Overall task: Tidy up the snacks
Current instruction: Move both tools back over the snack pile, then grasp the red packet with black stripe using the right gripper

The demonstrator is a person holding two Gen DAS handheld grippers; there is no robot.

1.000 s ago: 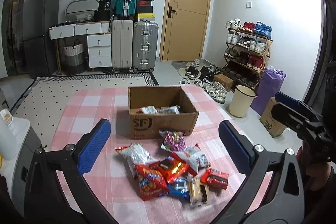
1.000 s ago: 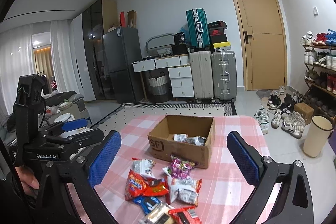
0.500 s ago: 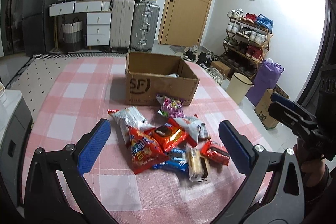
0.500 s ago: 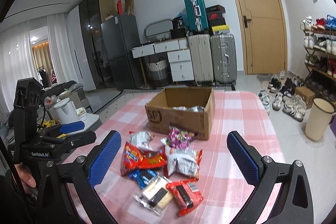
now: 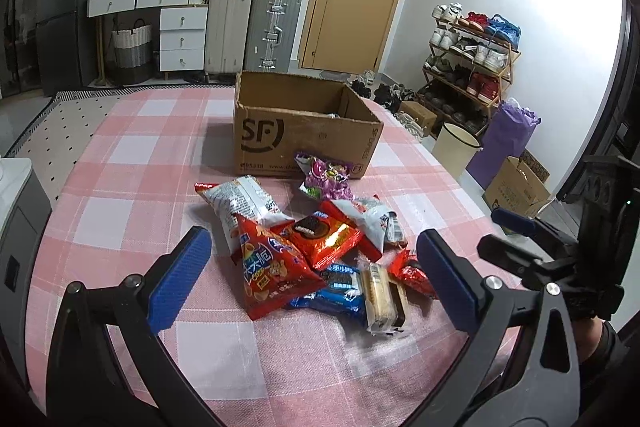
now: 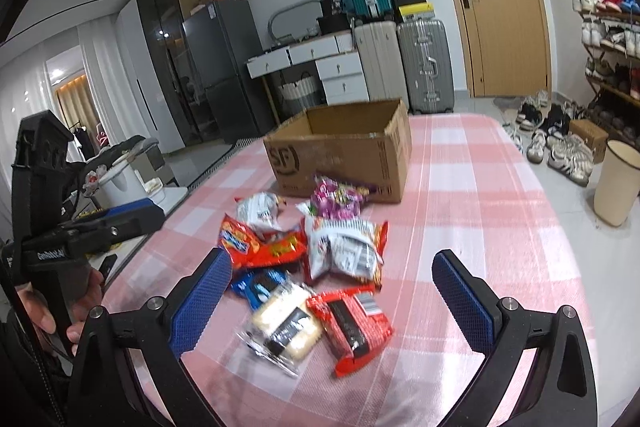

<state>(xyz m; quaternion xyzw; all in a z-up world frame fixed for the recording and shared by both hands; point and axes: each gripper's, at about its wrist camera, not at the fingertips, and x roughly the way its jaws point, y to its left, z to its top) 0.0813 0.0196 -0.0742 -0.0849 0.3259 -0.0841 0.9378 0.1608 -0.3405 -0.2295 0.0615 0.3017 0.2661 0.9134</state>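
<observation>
Table, pink checked cloth (image 5: 132,155): I see everything resting on it.
Cardboard box (image 5: 304,135), far centre, top open; contents mostly hidden from me.
Snack pile (image 5: 320,243), near side of the box: purple packet (image 5: 326,179) touching the box front; white bag (image 5: 244,205); red chip bag (image 5: 274,269); red biscuit pack (image 5: 326,237); blue pack (image 5: 340,285); clear-wrapped sandwich biscuits (image 6: 286,327); small red pack (image 6: 352,327).
My left gripper (image 5: 312,283): jaws wide apart, empty, above the pile.
My right gripper (image 6: 328,297): likewise spread, holding nothing.
</observation>
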